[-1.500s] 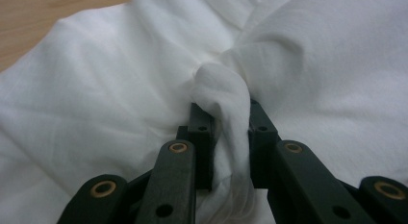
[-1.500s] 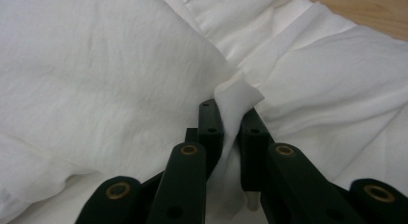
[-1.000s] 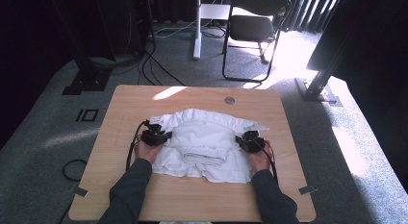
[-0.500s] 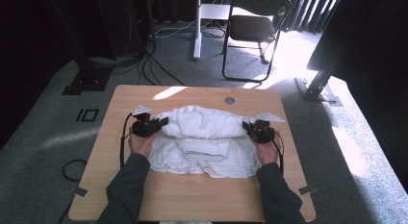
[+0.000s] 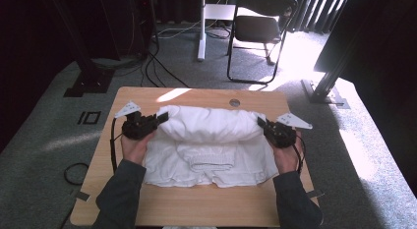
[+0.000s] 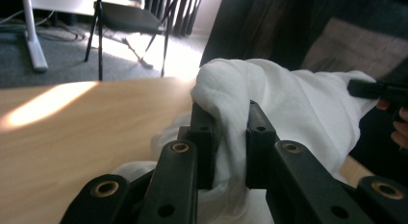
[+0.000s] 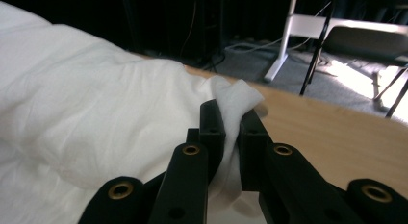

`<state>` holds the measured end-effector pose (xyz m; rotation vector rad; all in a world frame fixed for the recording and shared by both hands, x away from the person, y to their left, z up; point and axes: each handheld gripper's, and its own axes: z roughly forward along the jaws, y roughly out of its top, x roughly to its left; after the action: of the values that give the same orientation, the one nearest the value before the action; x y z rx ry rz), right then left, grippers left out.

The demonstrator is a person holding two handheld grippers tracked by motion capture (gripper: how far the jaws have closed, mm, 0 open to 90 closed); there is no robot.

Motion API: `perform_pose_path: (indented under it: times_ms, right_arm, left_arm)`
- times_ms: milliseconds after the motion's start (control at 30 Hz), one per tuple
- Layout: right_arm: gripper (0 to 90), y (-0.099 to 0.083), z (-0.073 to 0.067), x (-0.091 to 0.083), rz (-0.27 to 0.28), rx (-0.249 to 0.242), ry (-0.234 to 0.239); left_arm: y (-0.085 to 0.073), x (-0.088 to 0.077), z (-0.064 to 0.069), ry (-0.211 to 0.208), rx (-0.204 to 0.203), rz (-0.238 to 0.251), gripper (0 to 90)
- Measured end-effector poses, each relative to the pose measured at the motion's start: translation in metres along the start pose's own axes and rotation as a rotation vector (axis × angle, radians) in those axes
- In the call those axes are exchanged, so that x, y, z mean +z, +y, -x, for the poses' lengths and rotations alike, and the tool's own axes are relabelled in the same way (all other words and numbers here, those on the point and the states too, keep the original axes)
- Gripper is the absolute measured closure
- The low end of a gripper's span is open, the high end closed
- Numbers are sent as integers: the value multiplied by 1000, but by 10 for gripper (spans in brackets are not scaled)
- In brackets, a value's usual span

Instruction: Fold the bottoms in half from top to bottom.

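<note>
At the left of the high view, the left gripper (image 5: 158,119) pinches the left end of a raised fold of the white garment (image 5: 211,140); in the left gripper view its jaws are pressed together on a bunched wad of the cloth (image 6: 226,118). The lifted fold runs as one long roll across the wooden table (image 5: 196,209), its long axis lying left to right between the two tools, while the rest of the garment lies flat on the tabletop on the person's side of the roll. At the right, the right gripper (image 5: 261,125) clamps the opposite end, its jaws closed on a corner of cloth (image 7: 231,108). Each hand sits at its own end, so neither is nearer; any fold forward or back likely needs both to travel together, square to that axis.
</note>
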<state>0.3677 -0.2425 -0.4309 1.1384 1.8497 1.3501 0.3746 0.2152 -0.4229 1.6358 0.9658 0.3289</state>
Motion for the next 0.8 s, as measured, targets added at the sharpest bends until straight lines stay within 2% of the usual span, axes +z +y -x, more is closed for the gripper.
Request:
perform_pose_path:
  times_ms: [100, 167, 200, 267, 333, 400, 433, 533, 567, 633, 700, 800]
  right_arm:
    - [835, -25, -6, -7, -47, -6, 33]
    - [833, -41, -11, -11, -70, -3, 45]
    - [830, -48, -12, -13, -88, 2, 50]
    - [803, -60, -14, -16, -119, 15, 49]
    - [705, -69, -12, -19, -135, 39, 37]
    - [606, -69, -7, -25, -114, 79, 4]
    - [564, -65, -4, -27, -98, 97, -10]
    - [510, -54, -3, -26, -95, 103, -11]
    - [499, -51, -3, -25, -92, 89, -12]
    - [488, -47, -3, -21, -98, 98, -1]
    - [490, -47, -4, -16, -109, 102, -2]
    - [489, -56, -10, -8, -170, 93, 20]
  left_arm:
    - [-21, -6, 2, -15, -8, -38, 784]
    - [-42, -11, 4, -33, -31, -85, 764]
    - [-51, -13, 4, -46, -44, -108, 747]
    - [-65, -20, 5, -37, -45, -130, 681]
    - [-67, -28, 4, -16, -42, -109, 610]
    - [-62, -35, 3, -17, -50, -75, 592]
    - [-59, -36, 3, -17, -51, -75, 580]
    - [-49, -32, 8, -10, -14, -89, 538]
    - [-48, -31, 9, -9, -8, -85, 525]
    - [-44, -29, 13, -11, -3, -65, 510]
    - [-46, -23, 15, -13, -13, -89, 504]
    - [-65, -9, 21, -10, -5, -188, 504]
